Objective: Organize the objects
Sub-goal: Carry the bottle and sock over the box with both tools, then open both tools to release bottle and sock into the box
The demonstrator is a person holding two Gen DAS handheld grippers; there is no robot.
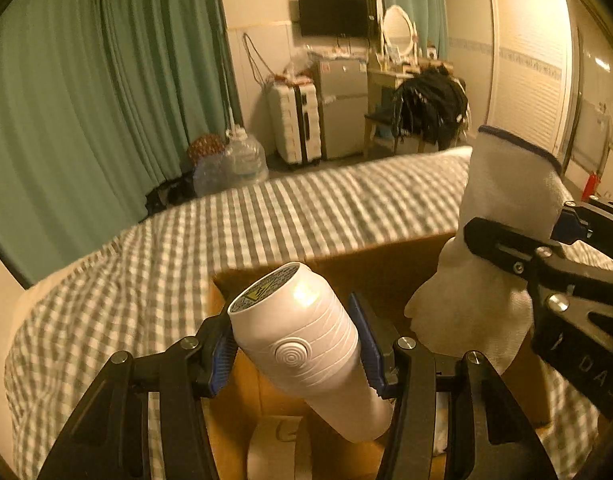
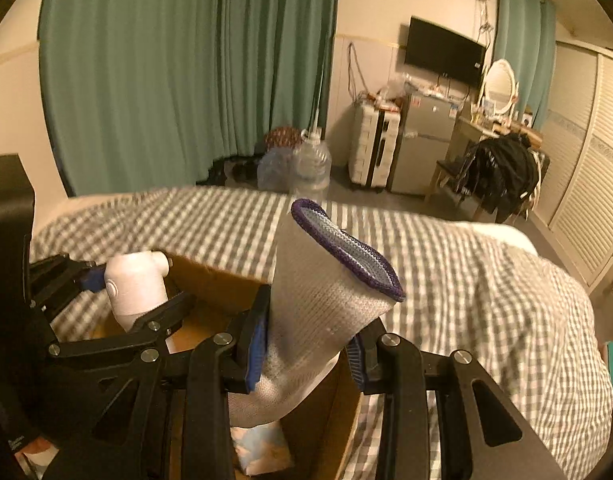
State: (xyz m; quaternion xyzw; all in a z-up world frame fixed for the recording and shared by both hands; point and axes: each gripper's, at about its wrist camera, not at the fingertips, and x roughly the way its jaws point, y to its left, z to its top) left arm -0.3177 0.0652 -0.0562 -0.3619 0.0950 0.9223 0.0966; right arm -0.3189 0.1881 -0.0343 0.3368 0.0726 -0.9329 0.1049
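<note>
Left gripper is clamping a white hair dryer; right gripper is pinching a knit glove over the cardboard box; the smooth dryer may be slipping out.

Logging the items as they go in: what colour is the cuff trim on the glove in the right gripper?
Dark purple-blue trim on a white knit glove; it shows best in the right wrist view.

Pretty dim, warm yellowish indoor light in both views. Small glare spot on the white cylinder. The checkered bed cover smears with motion blur (fisheye bends the edges too, with dark vignetted corners).
</note>
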